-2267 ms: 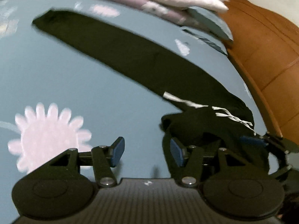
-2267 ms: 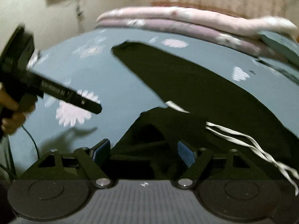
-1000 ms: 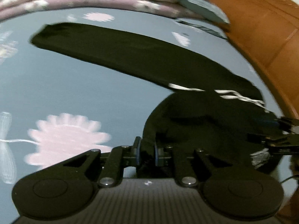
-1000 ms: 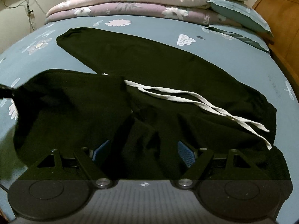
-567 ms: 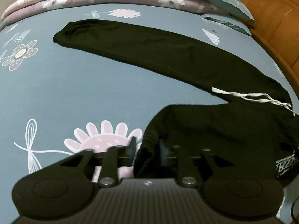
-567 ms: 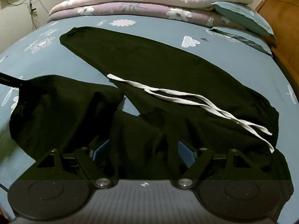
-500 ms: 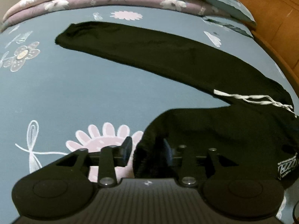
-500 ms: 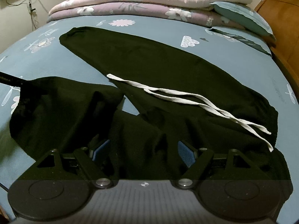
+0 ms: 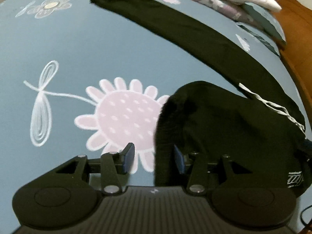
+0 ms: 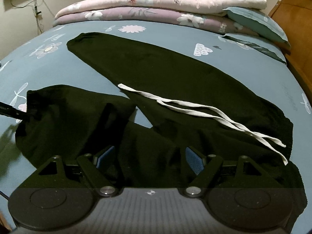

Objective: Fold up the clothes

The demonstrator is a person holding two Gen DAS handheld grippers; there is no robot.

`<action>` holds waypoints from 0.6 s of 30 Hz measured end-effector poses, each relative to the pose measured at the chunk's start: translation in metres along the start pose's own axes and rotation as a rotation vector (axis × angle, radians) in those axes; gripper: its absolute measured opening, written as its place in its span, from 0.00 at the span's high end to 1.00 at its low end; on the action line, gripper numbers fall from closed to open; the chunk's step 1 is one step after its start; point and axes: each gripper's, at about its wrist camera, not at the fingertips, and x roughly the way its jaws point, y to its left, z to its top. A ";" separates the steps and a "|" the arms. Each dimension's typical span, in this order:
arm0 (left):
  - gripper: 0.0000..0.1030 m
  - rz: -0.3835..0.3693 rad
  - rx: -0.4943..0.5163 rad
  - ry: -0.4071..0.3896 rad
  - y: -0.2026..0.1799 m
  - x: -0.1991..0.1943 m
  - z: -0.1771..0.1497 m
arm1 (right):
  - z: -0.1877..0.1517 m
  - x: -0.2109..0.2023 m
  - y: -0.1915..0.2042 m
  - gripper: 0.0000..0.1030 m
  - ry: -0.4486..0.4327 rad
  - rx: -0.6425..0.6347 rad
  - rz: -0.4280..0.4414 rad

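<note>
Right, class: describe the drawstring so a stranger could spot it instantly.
Start at the blue flowered bedsheet, then find the black trousers spread across it. The drawstring lies over their waist end: two pale flat cords, the only light strips on the dark cloth.

Left wrist view: sat low and close over the blue bedsheet (image 9: 81, 44), faced the black trousers (image 9: 230, 124) from their folded-leg side, tilted toward the headboard. Right wrist view: sat low at the trousers' (image 10: 165, 72) near edge, faced the stacked quilts (image 10: 156, 3). Shared: trousers, white drawstring (image 10: 204, 113), quilts.
</note>
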 end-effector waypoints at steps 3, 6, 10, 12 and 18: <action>0.57 0.029 0.092 -0.029 -0.014 0.011 0.000 | -0.002 -0.002 0.000 0.20 0.004 0.004 -0.005; 0.52 0.073 0.206 -0.069 -0.032 0.019 -0.004 | -0.004 -0.002 -0.002 0.20 0.012 0.015 -0.016; 0.55 0.089 0.260 -0.101 -0.045 0.023 -0.006 | -0.006 0.000 0.000 0.20 0.019 0.016 -0.020; 0.73 0.072 0.256 -0.098 -0.046 0.021 -0.004 | -0.006 -0.001 0.002 0.20 0.016 0.010 -0.017; 0.81 0.076 0.195 -0.097 -0.027 0.000 0.007 | -0.002 -0.003 0.003 0.20 0.003 0.005 -0.014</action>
